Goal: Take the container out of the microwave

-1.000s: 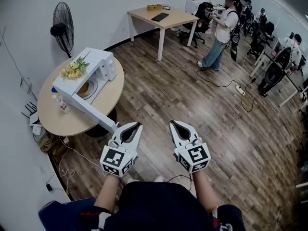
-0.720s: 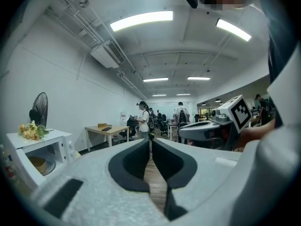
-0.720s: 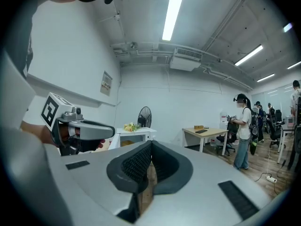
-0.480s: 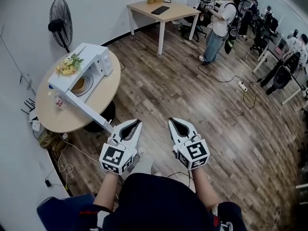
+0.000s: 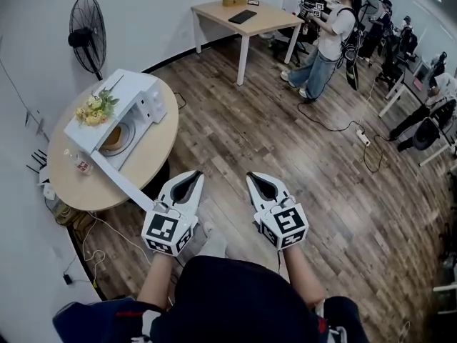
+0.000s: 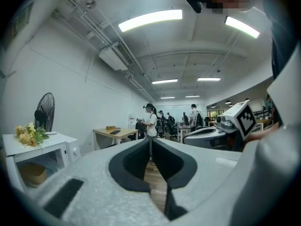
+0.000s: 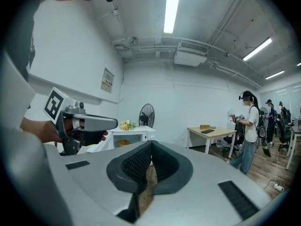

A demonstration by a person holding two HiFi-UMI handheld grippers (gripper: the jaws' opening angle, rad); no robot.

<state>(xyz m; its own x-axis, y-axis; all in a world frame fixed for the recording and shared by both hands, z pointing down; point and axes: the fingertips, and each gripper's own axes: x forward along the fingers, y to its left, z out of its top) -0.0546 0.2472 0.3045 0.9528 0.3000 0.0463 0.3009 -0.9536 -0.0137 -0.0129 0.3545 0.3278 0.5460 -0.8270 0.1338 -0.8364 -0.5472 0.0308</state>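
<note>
A white microwave (image 5: 139, 91) stands on a round wooden table (image 5: 153, 148) at the left, its door (image 5: 121, 181) swung wide open. Inside sits a brownish container (image 5: 111, 138), also seen in the left gripper view as the container (image 6: 32, 173). Yellow flowers (image 5: 95, 108) lie on the microwave's top. My left gripper (image 5: 187, 184) and right gripper (image 5: 258, 183) are held side by side over the wooden floor, both shut and empty, well short of the microwave. The left gripper's tip is close to the end of the open door.
A standing fan (image 5: 84, 34) is behind the round table and a small bottle (image 5: 78, 164) stands on it. A rectangular table (image 5: 246, 16) and a person (image 5: 325, 38) are at the far side. Cables and a power strip (image 5: 364, 138) lie on the floor at right.
Both grippers have travelled across the floor with the person who holds them, and both stay shut. The round table and microwave sit slightly further left in the head view.
</note>
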